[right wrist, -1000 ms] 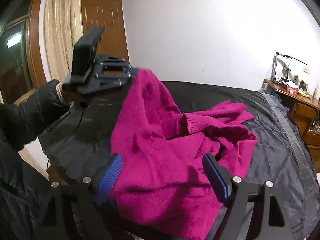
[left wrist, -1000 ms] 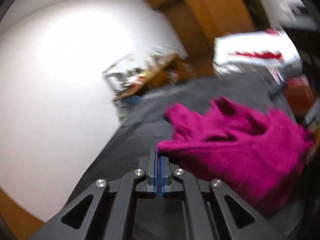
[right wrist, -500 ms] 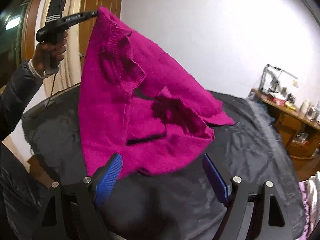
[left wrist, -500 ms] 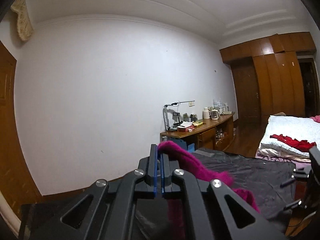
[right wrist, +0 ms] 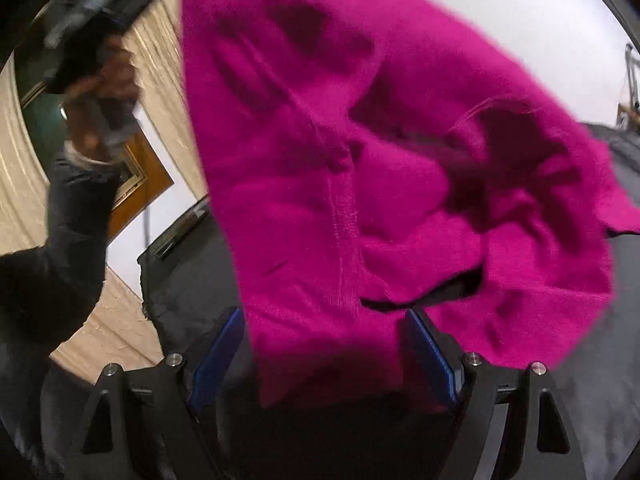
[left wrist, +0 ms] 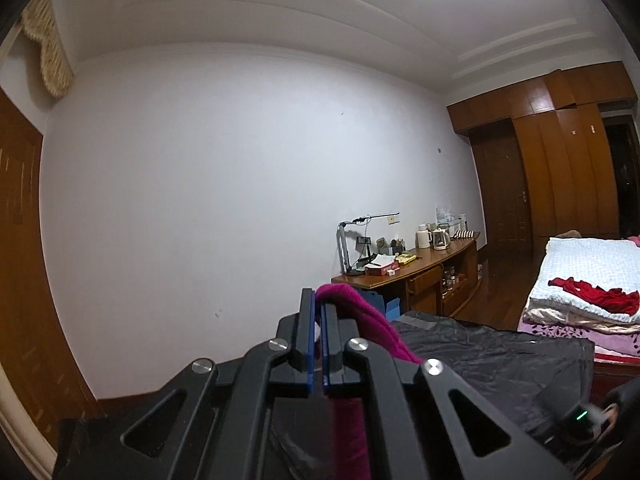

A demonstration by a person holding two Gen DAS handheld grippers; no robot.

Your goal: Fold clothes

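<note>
Left wrist view high, roomward; right close under shared sweater [right wrist: 360, 160] (blurred).

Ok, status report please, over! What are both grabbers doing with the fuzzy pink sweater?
Left gripper shut on fuzzy magenta knit sweater, held high. Right gripper open, sweater hanging between its jaws, not gripped. Black sheet below; nothing in the way.

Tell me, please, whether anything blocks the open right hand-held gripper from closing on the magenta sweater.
Nothing visible does. The magenta sweater hangs from the left hand-held gripper and drapes between the right hand-held gripper's open fingers, above the dark cover.
</note>
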